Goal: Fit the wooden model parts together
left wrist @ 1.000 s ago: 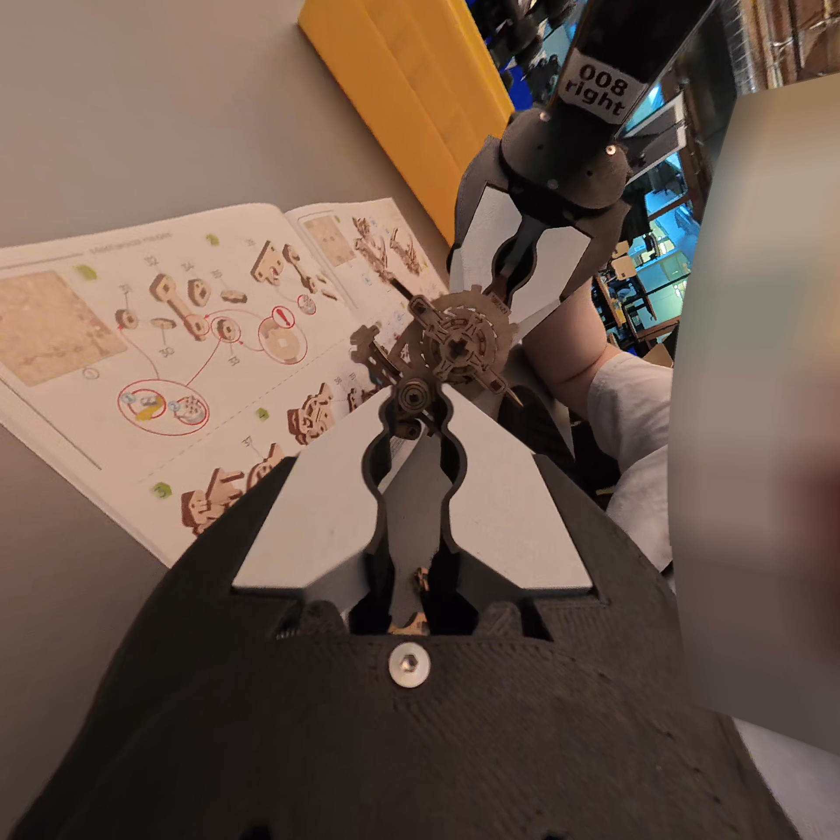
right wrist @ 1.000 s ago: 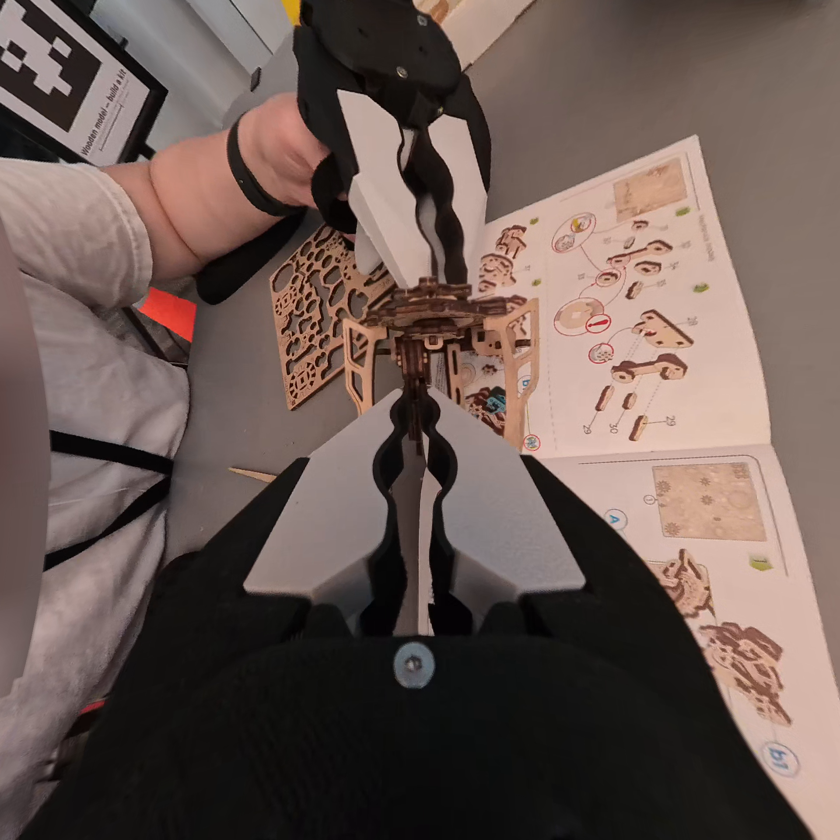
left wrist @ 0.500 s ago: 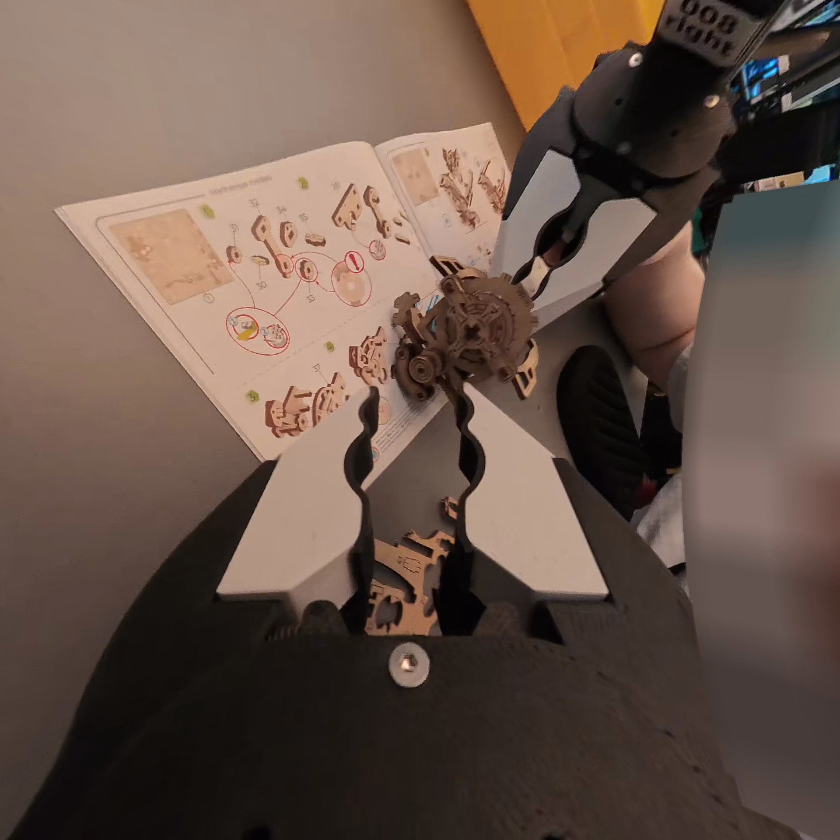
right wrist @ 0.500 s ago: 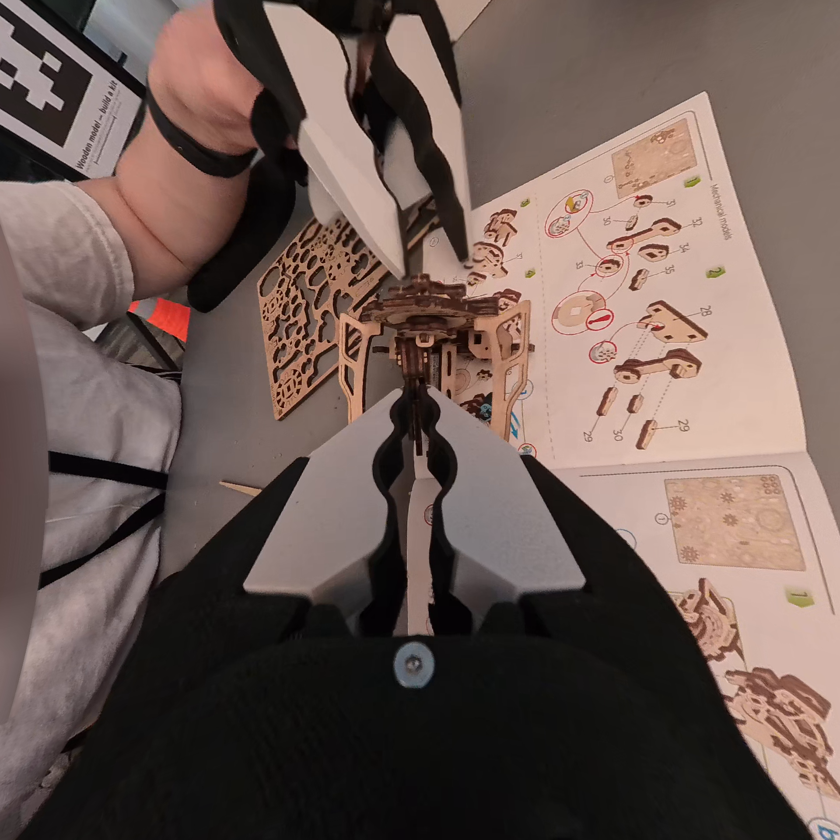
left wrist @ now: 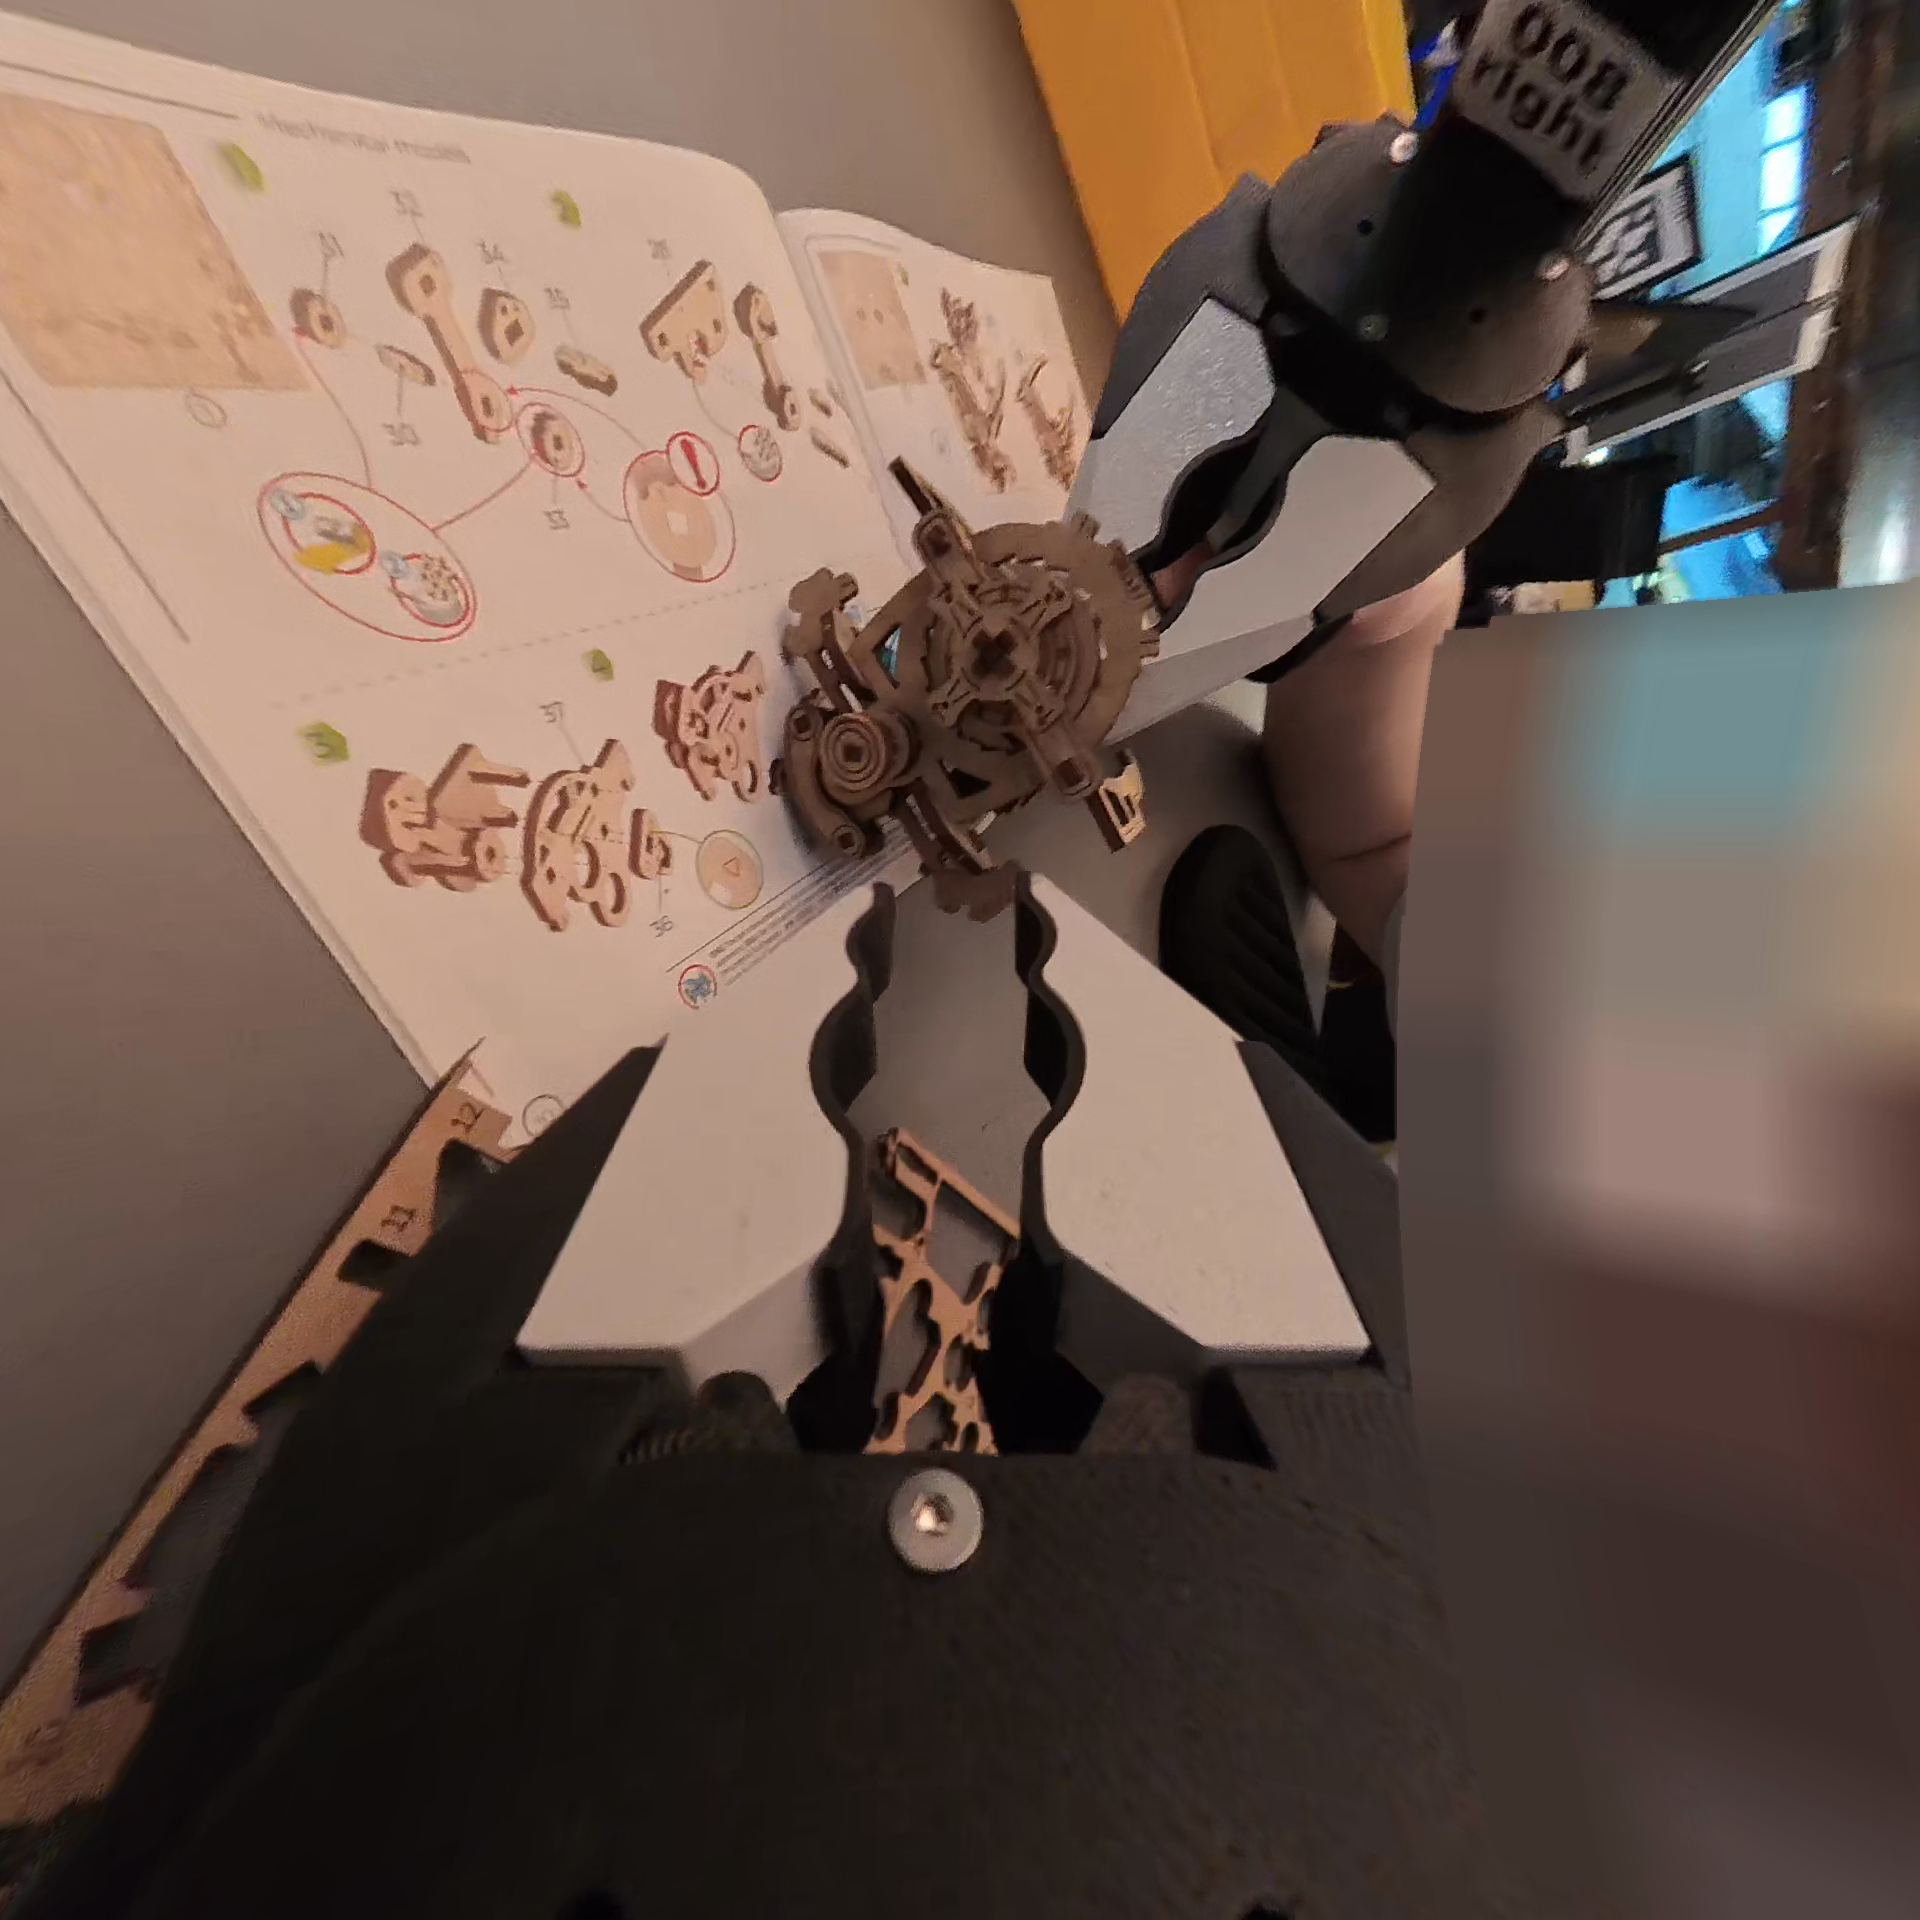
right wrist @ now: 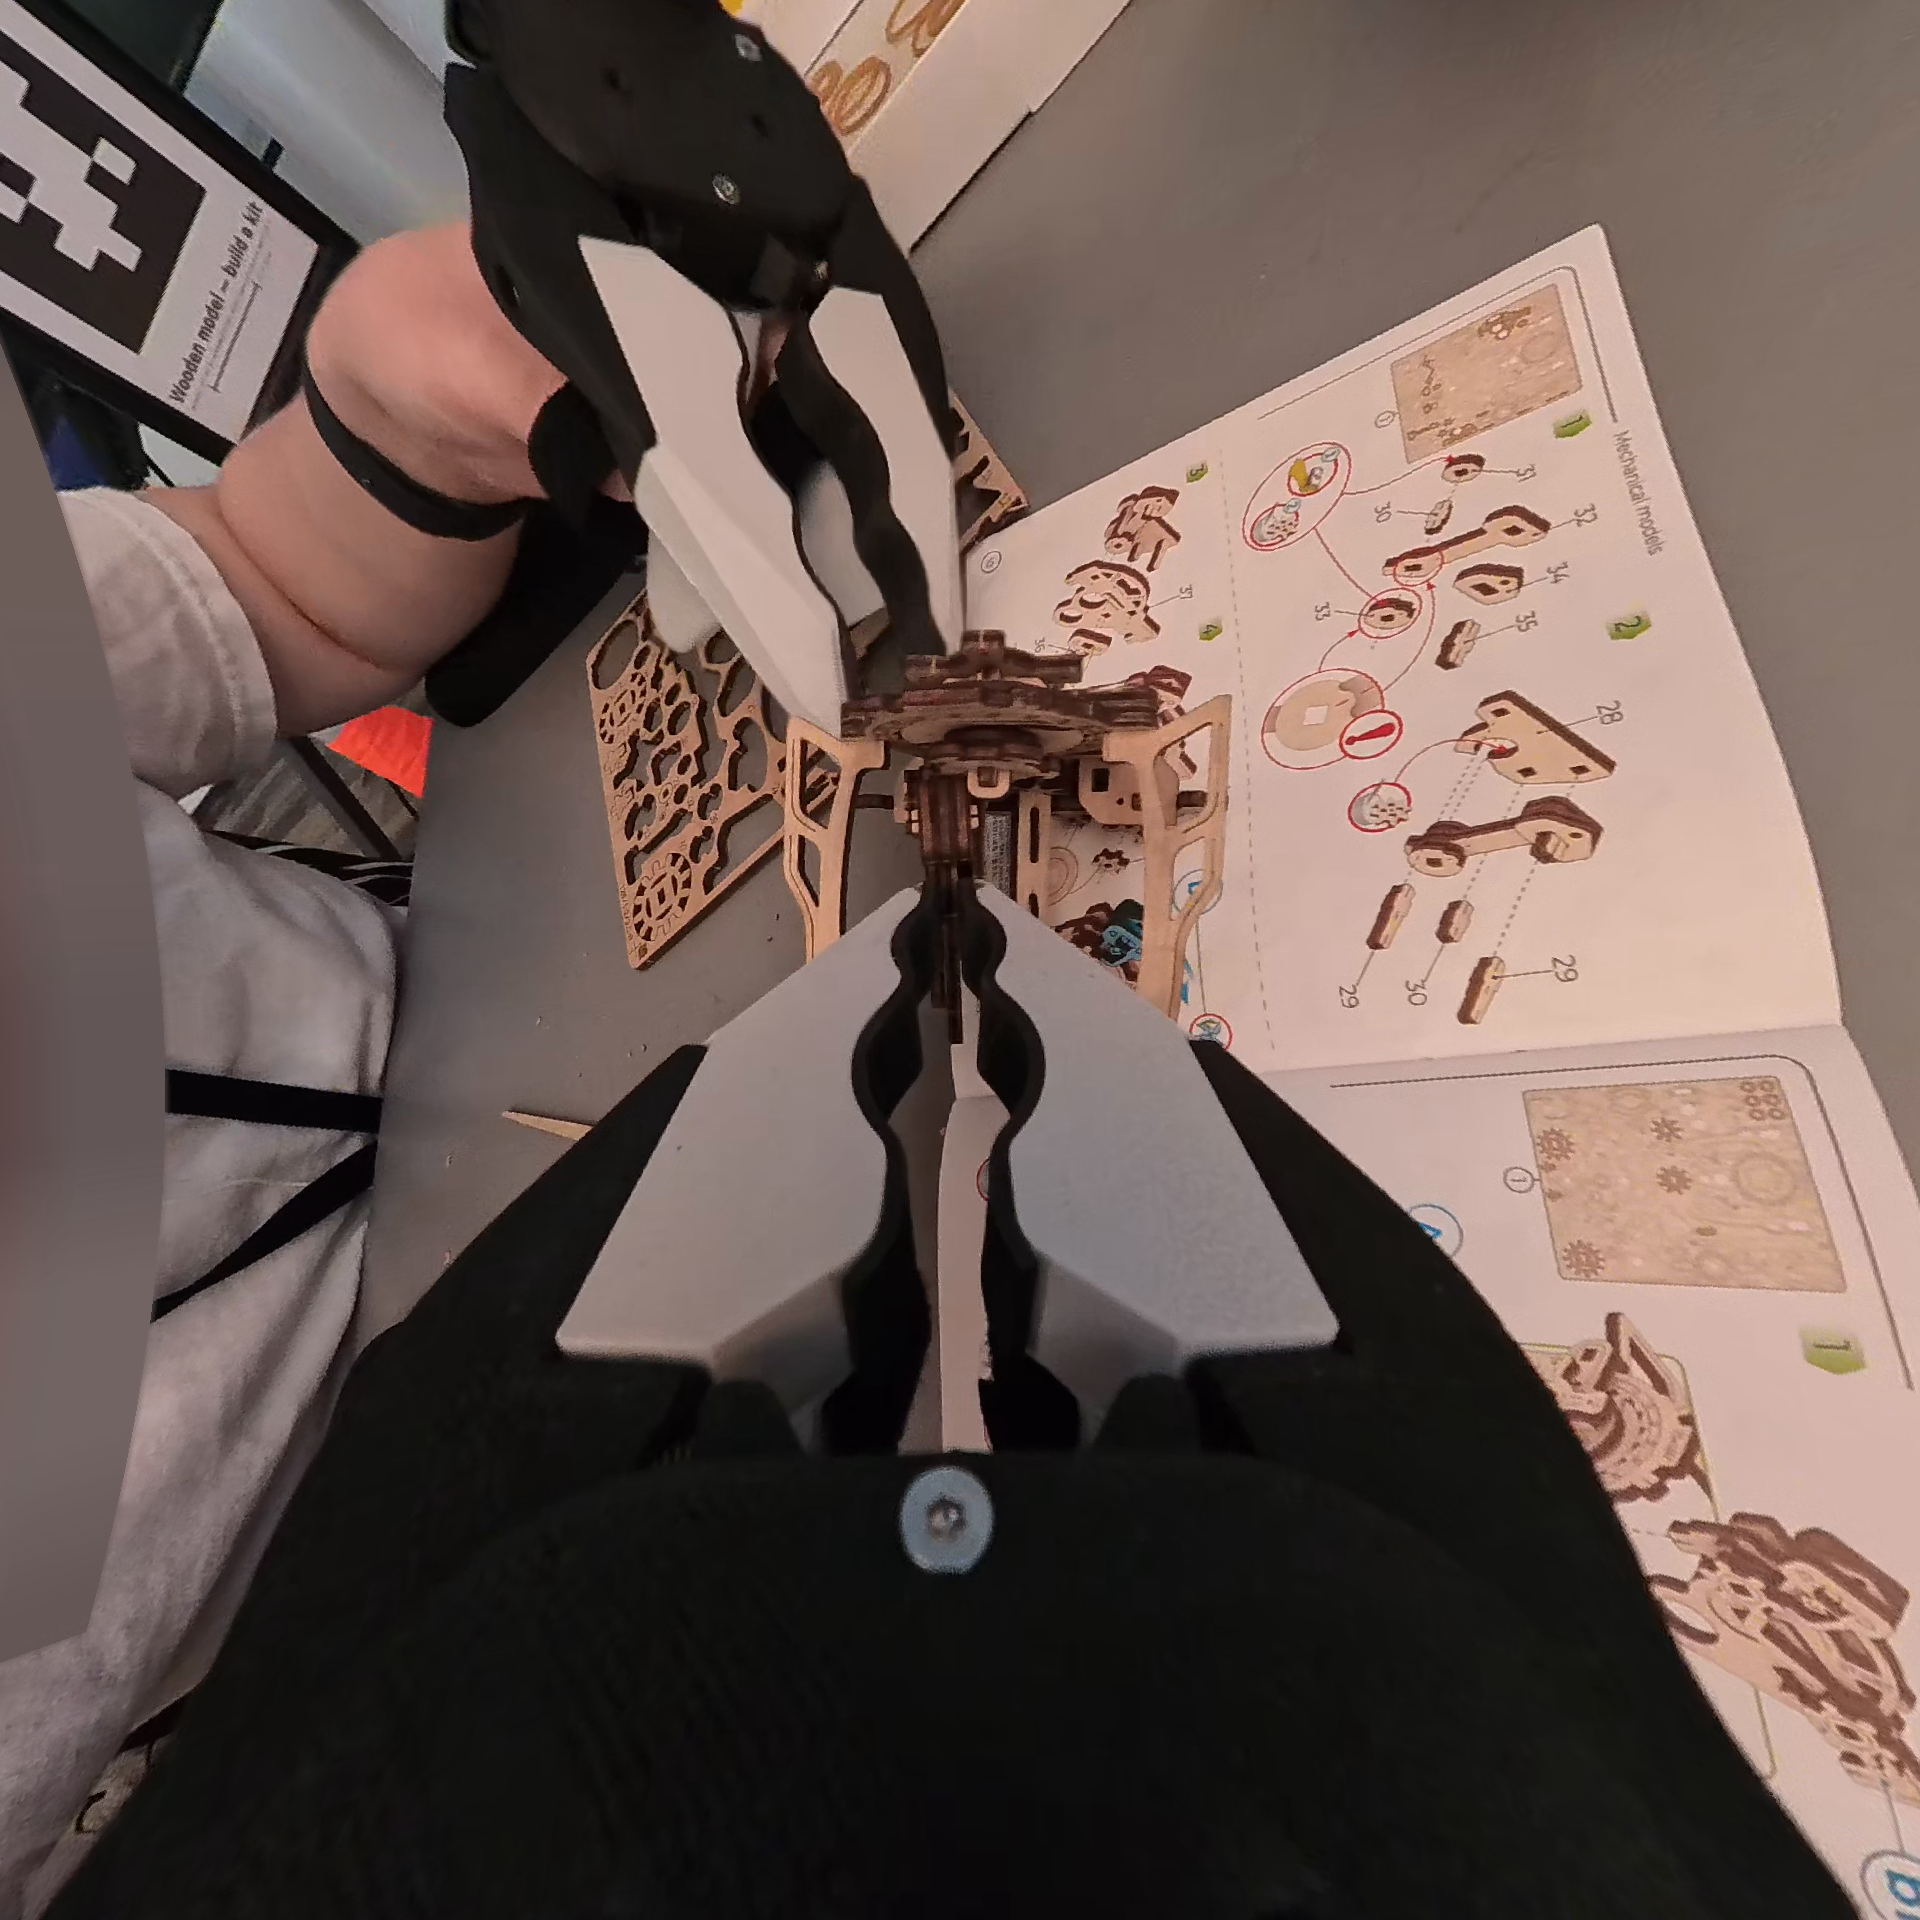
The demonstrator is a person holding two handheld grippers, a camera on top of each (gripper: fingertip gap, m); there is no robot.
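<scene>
The wooden model [left wrist: 966, 686], a dark gear assembly on pale frame legs, is held in the air over the booklet. My right gripper [right wrist: 945, 904] is shut on a thin plate at the model's underside [right wrist: 943, 831]; it also shows in the left wrist view [left wrist: 1153, 613], reaching in from the upper right. My left gripper [left wrist: 956, 899] is open, its tips at either side of a small cog on the model's edge without clamping it. In the right wrist view the left gripper [right wrist: 894, 655] hangs over the model's top gear [right wrist: 997, 717].
An open instruction booklet [left wrist: 468, 520] lies on the grey table [right wrist: 1299, 156]. A punched-out wooden sheet [right wrist: 675, 790] lies under the left gripper, another sheet [left wrist: 312, 1299] beside it. A yellow box [left wrist: 1195, 125] stands behind. A person's forearm [right wrist: 364, 499] and a toothpick [right wrist: 540, 1122] are on the left. Left and right tips are no more than a few centimetres apart.
My left gripper let go of the model's small wheel, opened and drew back, then came close to the model's edge again. My right gripper kept its hold and turned the model slightly.
</scene>
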